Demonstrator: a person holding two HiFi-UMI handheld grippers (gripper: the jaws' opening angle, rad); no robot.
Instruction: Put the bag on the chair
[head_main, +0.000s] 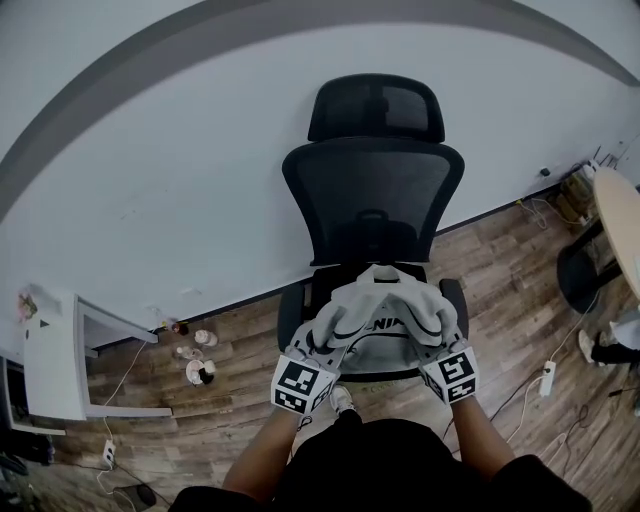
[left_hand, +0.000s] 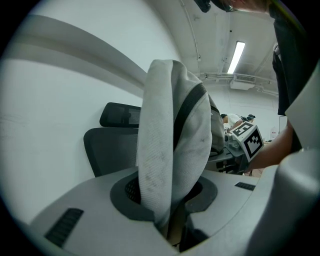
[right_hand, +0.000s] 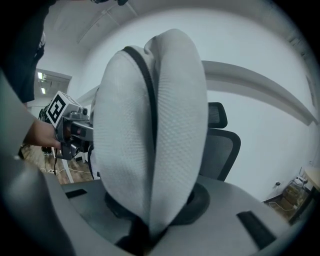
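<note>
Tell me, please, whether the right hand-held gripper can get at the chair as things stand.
Probably yes: the right hand-held gripper, shut on the bag, hangs at the front edge of the chair, with nothing between them.

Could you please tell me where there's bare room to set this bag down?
What shows of the chair seat, behind the bag, is bare. The floor right of it, up to the round table, is free; small items crowd the left.

The white fabric bag is hanging between the left gripper and right gripper, above the black mesh office chair.
</note>
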